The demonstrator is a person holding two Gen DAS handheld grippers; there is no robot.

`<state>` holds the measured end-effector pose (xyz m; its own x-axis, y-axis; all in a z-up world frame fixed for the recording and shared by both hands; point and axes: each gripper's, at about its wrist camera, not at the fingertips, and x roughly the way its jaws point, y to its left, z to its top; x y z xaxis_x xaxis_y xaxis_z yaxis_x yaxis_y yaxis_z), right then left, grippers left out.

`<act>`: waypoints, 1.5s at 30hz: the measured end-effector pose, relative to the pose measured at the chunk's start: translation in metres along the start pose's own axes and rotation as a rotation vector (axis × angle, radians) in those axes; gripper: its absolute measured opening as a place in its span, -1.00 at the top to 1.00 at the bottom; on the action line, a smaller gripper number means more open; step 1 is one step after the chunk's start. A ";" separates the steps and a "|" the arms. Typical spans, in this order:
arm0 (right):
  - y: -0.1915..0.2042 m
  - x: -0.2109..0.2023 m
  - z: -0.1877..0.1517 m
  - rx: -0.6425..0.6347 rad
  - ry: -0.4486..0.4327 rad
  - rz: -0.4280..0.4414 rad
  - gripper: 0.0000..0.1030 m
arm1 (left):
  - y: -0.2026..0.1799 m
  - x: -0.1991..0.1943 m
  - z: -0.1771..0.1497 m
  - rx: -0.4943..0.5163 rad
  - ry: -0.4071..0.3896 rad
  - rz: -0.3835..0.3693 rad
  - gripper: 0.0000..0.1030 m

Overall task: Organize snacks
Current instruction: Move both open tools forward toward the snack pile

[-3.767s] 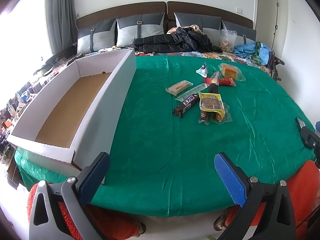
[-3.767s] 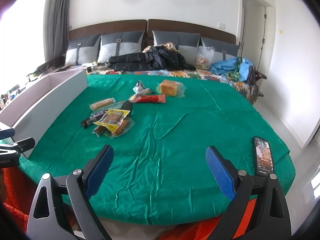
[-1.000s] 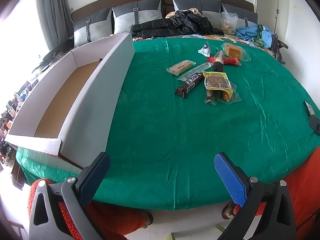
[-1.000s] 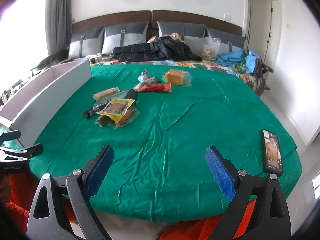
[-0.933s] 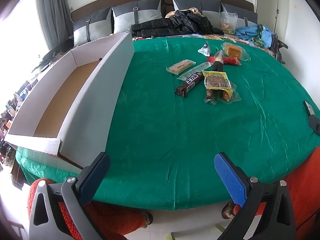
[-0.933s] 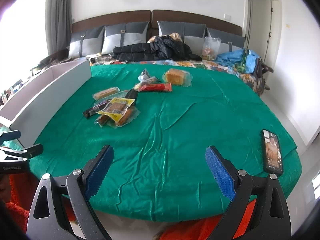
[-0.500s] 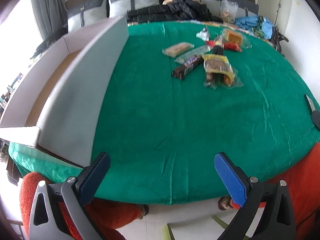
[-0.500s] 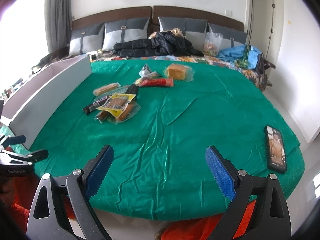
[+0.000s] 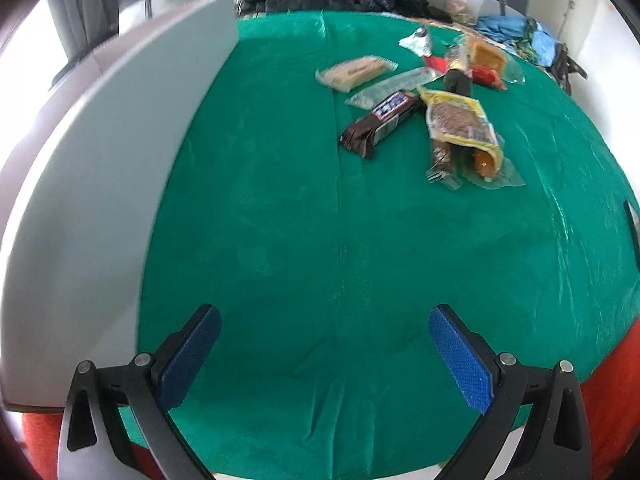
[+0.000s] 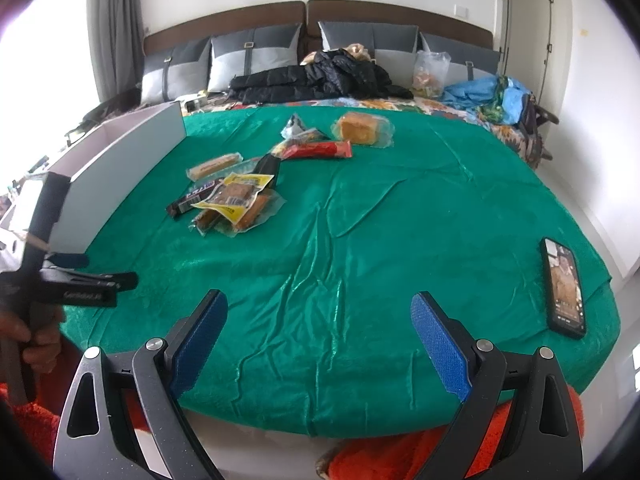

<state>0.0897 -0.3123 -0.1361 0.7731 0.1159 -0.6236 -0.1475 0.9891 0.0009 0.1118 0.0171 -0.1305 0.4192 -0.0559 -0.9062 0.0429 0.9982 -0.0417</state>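
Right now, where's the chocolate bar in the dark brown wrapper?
In the left wrist view the chocolate bar lies on the green cloth at the near-left edge of the snack pile, just left of the yellow packet, well ahead of the open left gripper.

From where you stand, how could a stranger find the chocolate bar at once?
Start at the white box on the green cloth; the snack pile lies to its right. The chocolate bar lies at the pile's box-side edge, the only dark brown wrapper with blue lettering.
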 end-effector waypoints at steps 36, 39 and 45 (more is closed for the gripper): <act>-0.014 0.040 -0.014 0.039 0.181 -0.017 -0.84 | 0.001 0.011 -0.004 0.084 0.045 -0.003 -1.00; -0.007 0.045 -0.016 0.009 0.197 -0.037 -0.84 | 0.002 0.010 -0.008 0.074 -0.005 -0.007 -1.00; -0.008 0.045 -0.015 0.021 0.156 -0.008 -0.84 | 0.003 0.005 -0.023 0.068 -0.110 -0.004 -1.00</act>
<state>0.1162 -0.3168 -0.1759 0.6685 0.0943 -0.7377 -0.1280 0.9917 0.0108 0.0934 0.0201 -0.1444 0.5159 -0.0659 -0.8541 0.1049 0.9944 -0.0133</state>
